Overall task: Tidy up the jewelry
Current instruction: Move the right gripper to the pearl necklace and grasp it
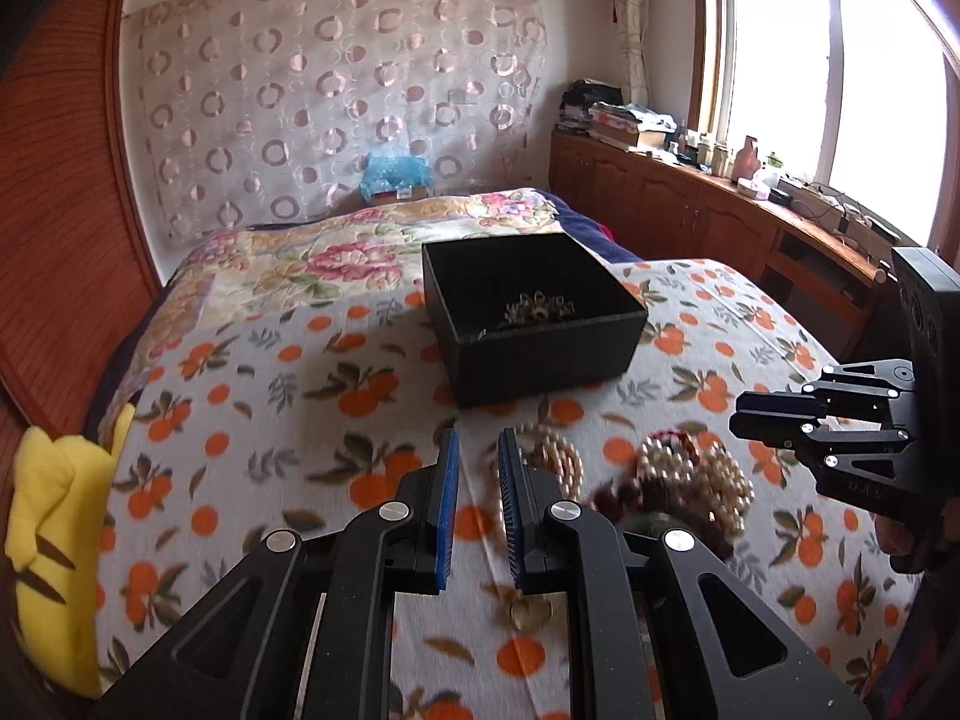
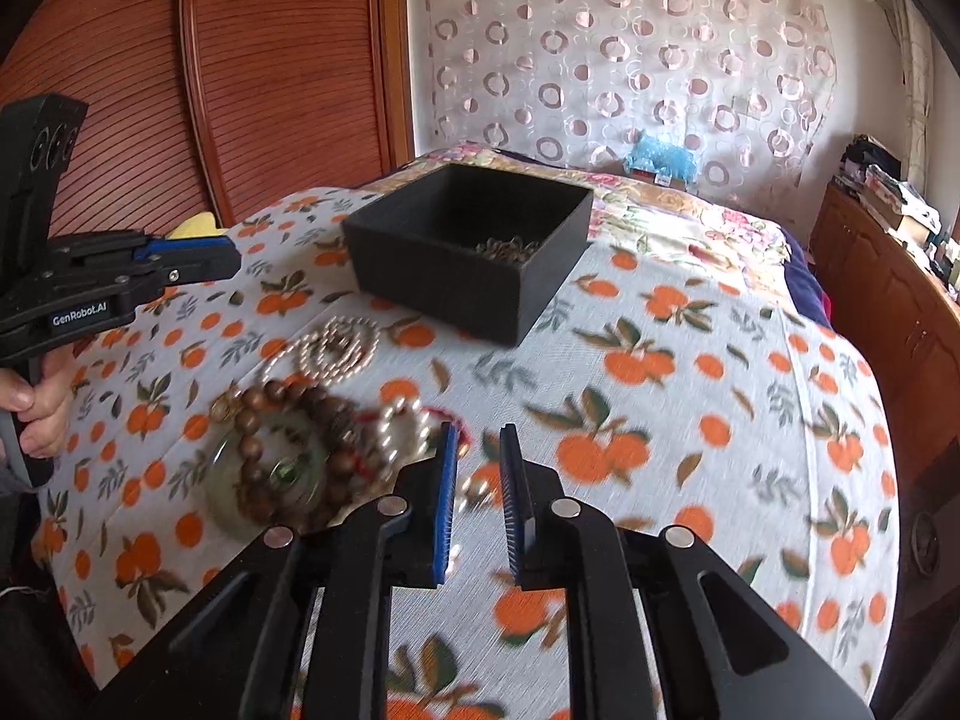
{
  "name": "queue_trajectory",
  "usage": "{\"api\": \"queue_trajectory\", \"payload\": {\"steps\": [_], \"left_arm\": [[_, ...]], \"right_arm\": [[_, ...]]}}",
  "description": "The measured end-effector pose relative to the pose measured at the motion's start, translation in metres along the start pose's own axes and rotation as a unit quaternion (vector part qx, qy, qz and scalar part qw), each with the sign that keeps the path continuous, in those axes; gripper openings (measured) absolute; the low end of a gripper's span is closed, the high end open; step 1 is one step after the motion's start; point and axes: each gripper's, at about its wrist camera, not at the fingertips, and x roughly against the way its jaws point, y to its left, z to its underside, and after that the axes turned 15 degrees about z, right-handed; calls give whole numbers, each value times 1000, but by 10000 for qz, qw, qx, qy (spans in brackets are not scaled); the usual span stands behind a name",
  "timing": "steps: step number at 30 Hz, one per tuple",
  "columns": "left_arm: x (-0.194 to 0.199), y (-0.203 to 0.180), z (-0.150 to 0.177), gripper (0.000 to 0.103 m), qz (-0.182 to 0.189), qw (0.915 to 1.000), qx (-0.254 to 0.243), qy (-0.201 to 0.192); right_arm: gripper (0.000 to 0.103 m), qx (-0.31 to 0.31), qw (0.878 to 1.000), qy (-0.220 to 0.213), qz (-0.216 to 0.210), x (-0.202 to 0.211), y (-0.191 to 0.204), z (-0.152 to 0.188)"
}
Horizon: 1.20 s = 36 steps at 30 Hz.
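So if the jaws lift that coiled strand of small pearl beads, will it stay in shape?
Probably not: the coiled strand of small pearl beads lies in loose loops, so it should dangle limp. Its smooth round beads look slippery and might slide between the pads.

An orange-print cloth [image 1: 270, 420] covers the bed, a yellow plush [image 1: 54, 540] beside it.

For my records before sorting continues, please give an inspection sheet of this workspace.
Surface: bed under an orange-fruit print cloth.
Job's things: open black square box holding a metal chain; pearl strands, brown wooden bead bracelet and pale green jade disc piled on the cloth.
Clutter: yellow plush toy.
Grippers: left gripper and right gripper, jaws slightly apart, nothing between them.
Cables: some on the window counter.
Surroundings: patterned curtain, wooden wardrobe.
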Motion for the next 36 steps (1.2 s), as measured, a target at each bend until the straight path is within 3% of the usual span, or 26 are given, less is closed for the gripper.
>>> {"api": "queue_trajectory", "payload": {"steps": [11,23,29,36], "left_arm": [[12,3,38,13,34,9997,160,190],[2,-1,44,13,63,9993,210,299],[-1,-6,46,13,81,9993,176,334],[-1,-12,46,13,101,9993,133,329]], "right_arm": [[16,-82,9992,392,-45,-13,6,7],[19,-39,9978,663,22,-23,5,-5],[27,-30,9979,641,-73,-11,7,9],[27,-28,9978,650,-119,-2,2,20]]}}
